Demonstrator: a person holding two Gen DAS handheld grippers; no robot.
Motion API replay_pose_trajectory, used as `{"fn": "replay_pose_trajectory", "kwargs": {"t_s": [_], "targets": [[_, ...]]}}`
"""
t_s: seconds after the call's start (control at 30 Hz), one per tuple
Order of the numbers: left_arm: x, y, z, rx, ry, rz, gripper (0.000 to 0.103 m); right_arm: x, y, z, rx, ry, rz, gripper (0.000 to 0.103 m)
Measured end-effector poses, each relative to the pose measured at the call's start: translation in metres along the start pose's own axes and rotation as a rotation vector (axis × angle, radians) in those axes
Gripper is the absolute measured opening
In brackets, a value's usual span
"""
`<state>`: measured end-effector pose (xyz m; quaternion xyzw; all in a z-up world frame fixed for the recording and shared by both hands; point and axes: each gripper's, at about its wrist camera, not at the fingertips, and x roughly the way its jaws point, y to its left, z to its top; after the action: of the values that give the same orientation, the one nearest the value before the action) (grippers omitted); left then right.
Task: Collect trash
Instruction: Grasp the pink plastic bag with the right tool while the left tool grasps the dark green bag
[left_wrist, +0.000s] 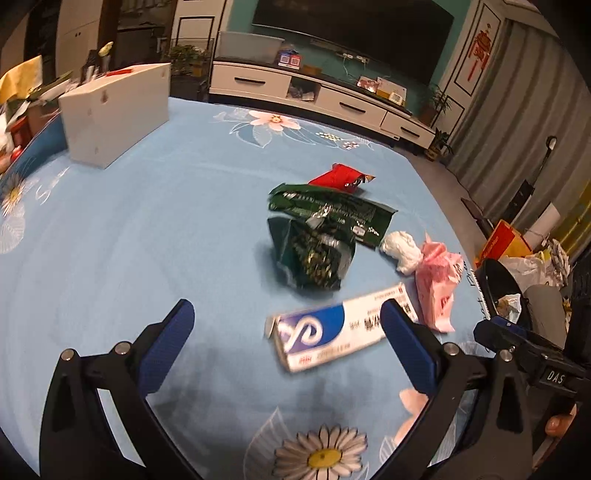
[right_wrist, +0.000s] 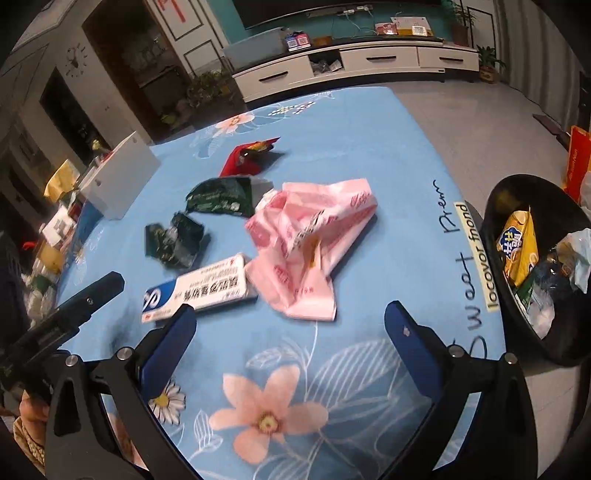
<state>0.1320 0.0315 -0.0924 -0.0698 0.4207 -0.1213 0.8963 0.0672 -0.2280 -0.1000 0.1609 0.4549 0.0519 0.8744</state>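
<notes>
Both grippers hover with fingers apart and empty, the left gripper (left_wrist: 286, 328) nearer the toothpaste box (left_wrist: 332, 328), which lies on the counter (left_wrist: 147, 221) lower centre, long axis crossing its gap.

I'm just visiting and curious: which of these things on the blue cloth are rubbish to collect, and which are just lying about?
Part of the job:
red wrapper
green foil bags
white tissue wad
pink wrapper
blue-and-white carton
black bin

Just lying about:
white box
TV cabinet
potted plants
</notes>
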Motion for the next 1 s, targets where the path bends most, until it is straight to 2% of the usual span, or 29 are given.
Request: {"fn": "replay_pose_trajectory", "kwargs": {"t_s": [0.3, 0.57, 0.63, 0.77, 0.83, 0.9, 0.93, 1.0], "targets": [[0.039, -0.013, 0.026, 0.042, 0.027, -0.001, 0.100, 0.026, -0.006, 0.025, 0.040, -0.015, 0.000, 0.100], [0.061, -0.020, 0.034, 0.046, 0.046, -0.011, 0.100, 0.042, -0.010, 0.032, 0.033, -0.025, -0.020, 0.098], [0.067, -0.020, 0.034, 0.043, 0.056, -0.021, 0.100, 0.046, -0.009, 0.033, 0.022, -0.023, -0.027, 0.092], [0.072, -0.020, 0.034, 0.043, 0.052, -0.017, 0.100, 0.051, -0.009, 0.034, 0.012, -0.018, -0.042, 0.074], [0.072, -0.020, 0.033, 0.047, 0.048, -0.021, 0.099, 0.053, -0.009, 0.033, 0.007, -0.018, -0.047, 0.070], [0.072, -0.019, 0.032, 0.046, 0.050, -0.031, 0.087, 0.051, -0.009, 0.032, 0.004, -0.021, -0.050, 0.061], [0.072, -0.019, 0.031, 0.045, 0.055, -0.037, 0.075, 0.050, -0.009, 0.032, 0.003, -0.023, -0.046, 0.057], [0.074, -0.019, 0.030, 0.045, 0.069, -0.051, 0.066, 0.048, -0.008, 0.032, -0.001, -0.032, -0.048, 0.050]]}}
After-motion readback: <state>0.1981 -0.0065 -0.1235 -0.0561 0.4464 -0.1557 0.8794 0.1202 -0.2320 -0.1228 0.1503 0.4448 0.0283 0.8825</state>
